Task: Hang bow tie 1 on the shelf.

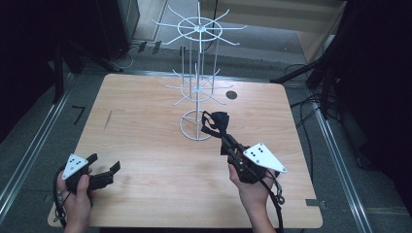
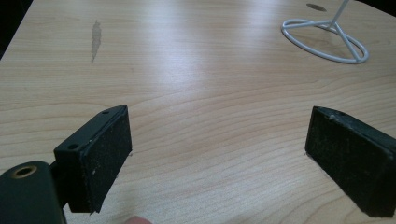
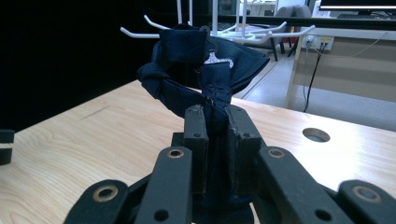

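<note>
A dark blue bundle of cloth (image 1: 216, 121) with a small silvery clasp hangs just above the table, beside the round base of a white wire hook rack (image 1: 197, 87). My right gripper (image 1: 224, 139) is shut on the cloth's lower end. In the right gripper view the jaws (image 3: 217, 114) pinch the dark blue cloth (image 3: 187, 70), and the rack's hooks (image 3: 140, 33) stand right behind it. My left gripper (image 1: 104, 162) rests low at the table's front left, open with nothing between its pads (image 2: 105, 154).
The wooden table (image 1: 145, 121) has a round cable hole (image 1: 231, 95) behind the rack and a dark scuff (image 2: 95, 37) at its left. The rack's base ring (image 2: 327, 42) lies far ahead of the left gripper. Cables and dark stands surround the table.
</note>
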Demonstrator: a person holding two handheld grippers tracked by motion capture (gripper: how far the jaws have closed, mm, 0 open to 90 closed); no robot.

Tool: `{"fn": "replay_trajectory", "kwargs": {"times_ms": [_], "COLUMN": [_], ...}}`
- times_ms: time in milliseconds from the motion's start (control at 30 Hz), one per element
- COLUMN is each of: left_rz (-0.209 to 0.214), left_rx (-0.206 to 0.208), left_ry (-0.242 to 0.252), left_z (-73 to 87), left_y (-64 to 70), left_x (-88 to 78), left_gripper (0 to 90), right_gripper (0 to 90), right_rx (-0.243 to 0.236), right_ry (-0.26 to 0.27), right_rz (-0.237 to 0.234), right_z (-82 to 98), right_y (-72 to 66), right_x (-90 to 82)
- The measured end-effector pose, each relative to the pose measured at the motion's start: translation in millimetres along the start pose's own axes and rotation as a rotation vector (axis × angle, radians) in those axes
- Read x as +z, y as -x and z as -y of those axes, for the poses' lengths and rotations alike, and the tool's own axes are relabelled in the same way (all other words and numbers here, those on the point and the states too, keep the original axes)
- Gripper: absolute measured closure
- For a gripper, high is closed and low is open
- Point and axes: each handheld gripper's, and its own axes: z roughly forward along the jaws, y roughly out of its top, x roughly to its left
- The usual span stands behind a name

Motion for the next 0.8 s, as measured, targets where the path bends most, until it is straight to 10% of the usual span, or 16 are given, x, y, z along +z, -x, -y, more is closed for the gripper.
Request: {"fn": "replay_trajectory", "kwargs": {"times_ms": [800], "left_rz": [0.001], "left_rx": [-0.002], "left_ry": [-0.001], "left_z": [0.0], "left_y": [-0.3], "left_x": [-0.1], "left_gripper": [8.1], "right_gripper": [81.1], "right_rx": [-0.012], "right_ry": [0.028], "right_rz": [-0.039], "right_z": [-18.7], "right_y": [-11.1], "right_x": [13.2]}}
